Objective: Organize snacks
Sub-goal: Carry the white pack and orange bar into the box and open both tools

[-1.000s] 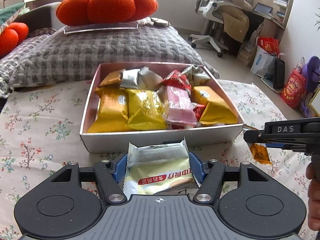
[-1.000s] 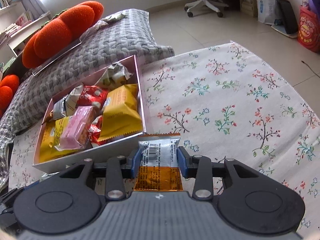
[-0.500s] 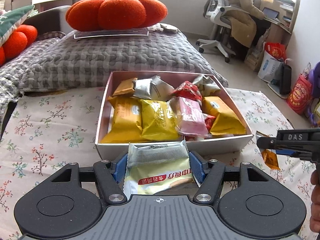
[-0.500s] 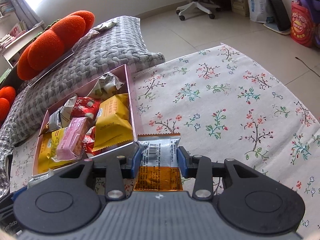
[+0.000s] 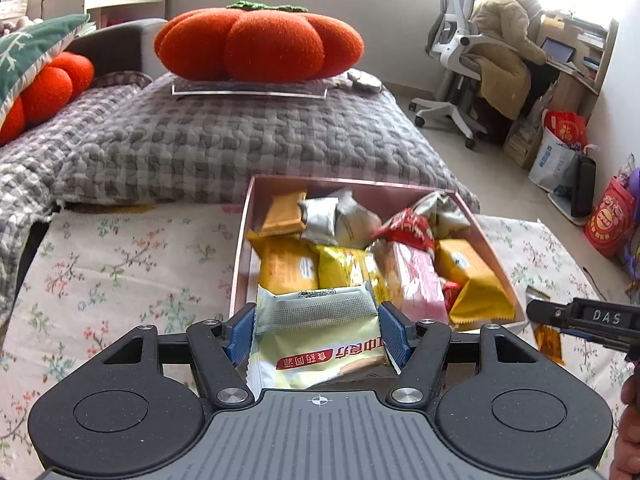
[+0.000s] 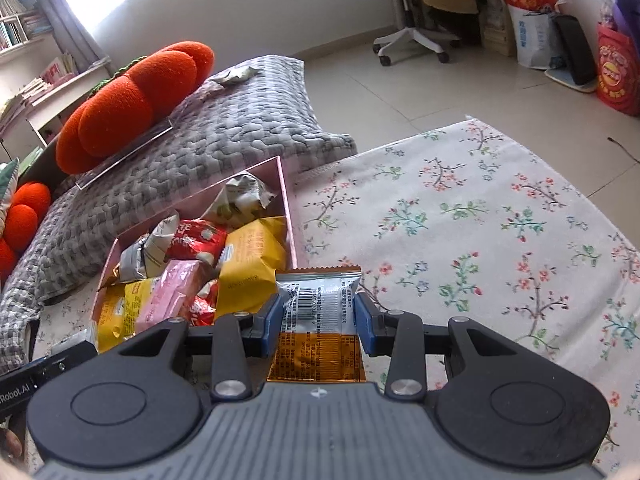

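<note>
Left claw [image 5: 318, 330] clamps a cream packet [image 5: 316, 344] at lower centre, just before the pink box [image 5: 240, 248] of snacks. Right claw [image 6: 318, 322] grips an orange packet [image 6: 318, 320], lower centre, beside the box's right wall.

A floral cloth [image 6: 460, 216] covers the low surface. On it sits 1 pink box [image 5: 240, 256] heaped with snack packets [image 5: 352, 264]. A grey checked quilt [image 5: 224, 144] lies bunched against the box's far side, overlapping the cloth's far edge.
</note>
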Motion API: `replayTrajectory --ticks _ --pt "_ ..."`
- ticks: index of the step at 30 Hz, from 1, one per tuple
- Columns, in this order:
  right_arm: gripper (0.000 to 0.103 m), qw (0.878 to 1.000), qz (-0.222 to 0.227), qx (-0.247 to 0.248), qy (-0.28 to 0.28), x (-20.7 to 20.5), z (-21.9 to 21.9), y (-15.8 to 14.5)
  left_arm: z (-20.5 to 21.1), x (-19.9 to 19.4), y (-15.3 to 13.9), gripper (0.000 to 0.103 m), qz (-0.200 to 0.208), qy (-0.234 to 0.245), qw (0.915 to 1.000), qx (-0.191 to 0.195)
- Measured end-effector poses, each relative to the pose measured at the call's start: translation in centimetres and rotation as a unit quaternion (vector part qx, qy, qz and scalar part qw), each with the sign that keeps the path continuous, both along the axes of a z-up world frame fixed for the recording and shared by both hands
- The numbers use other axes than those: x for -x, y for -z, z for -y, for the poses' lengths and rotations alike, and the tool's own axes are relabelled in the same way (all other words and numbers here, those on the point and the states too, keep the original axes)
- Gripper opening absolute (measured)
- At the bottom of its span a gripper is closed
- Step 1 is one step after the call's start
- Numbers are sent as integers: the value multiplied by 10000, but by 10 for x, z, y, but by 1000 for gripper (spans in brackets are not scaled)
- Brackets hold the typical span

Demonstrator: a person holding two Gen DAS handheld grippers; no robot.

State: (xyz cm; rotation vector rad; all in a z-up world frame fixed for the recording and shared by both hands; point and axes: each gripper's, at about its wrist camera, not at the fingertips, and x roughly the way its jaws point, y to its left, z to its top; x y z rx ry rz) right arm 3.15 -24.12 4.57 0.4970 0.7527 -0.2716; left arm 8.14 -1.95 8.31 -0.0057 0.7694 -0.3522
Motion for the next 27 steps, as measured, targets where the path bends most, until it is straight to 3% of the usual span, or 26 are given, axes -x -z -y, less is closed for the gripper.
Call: replayTrajectory --ticks 15,21,27 --pt "36 9944 680 31 -805 -33 -19 -9 19 -42 -9 64 277 165 9994 88" --pt "36 9923 836 -234 -881 -58 -12 -16 41 -62 1 64 323 475 9982 -177" --pt "38 9890 947 -408 -1056 -81 -16 -16 55 -68 9 73 462 821 9954 -159"
